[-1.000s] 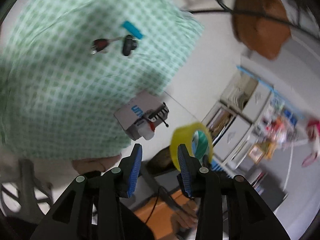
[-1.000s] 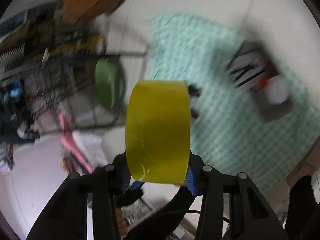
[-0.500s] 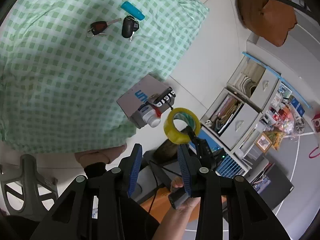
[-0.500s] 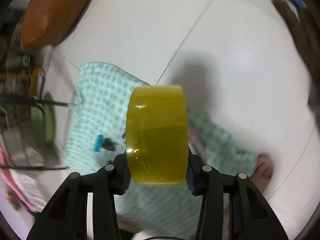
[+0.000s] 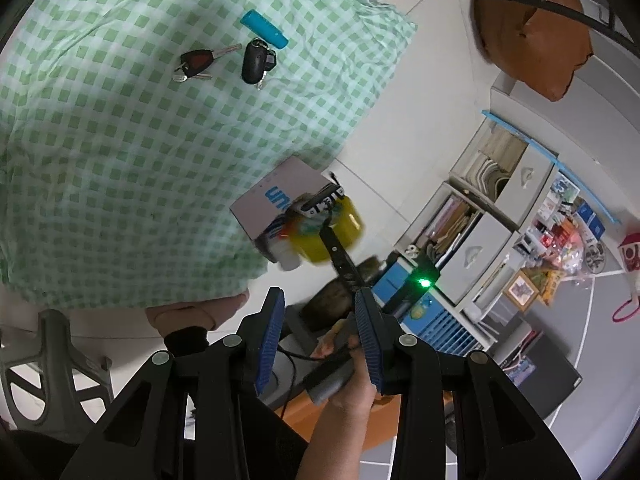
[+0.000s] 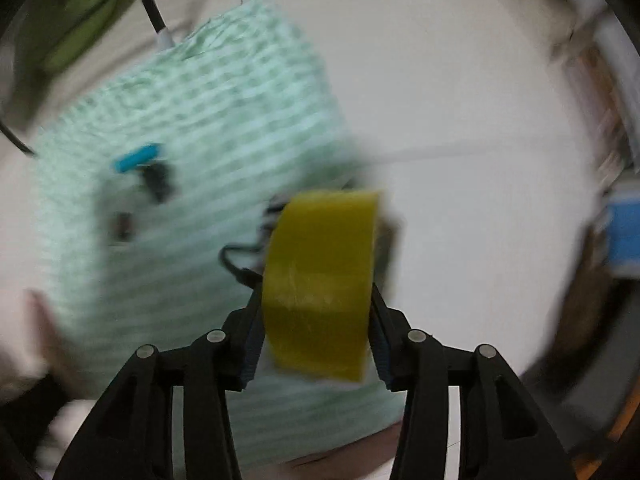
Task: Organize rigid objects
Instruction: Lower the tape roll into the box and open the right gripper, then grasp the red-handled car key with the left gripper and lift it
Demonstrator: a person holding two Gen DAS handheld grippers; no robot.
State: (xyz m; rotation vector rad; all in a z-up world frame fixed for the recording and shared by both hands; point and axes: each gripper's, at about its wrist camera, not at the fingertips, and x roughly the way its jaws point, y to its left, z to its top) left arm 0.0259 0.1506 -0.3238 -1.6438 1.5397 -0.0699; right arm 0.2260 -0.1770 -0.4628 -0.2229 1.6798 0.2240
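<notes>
White tile floor w/ green checked cloth (image 5: 140,152) filling upper left of left wrist view. On cloth near top: teal tube (image 5: 264,29), black key fob (image 5: 256,65), red-tagged keys (image 5: 195,63). Cardboard box (image 5: 276,200) at cloth edge, centre frame. Right gripper (image 6: 316,300) pinching yellow tape roll (image 6: 320,280) betw both pads, roll right by box in left cam, very blurry. Left gripper (image 5: 318,332) at bottom, jaws partly spread, nothing betw them. Shelves (image 5: 500,216) w/ clutter on right.
</notes>
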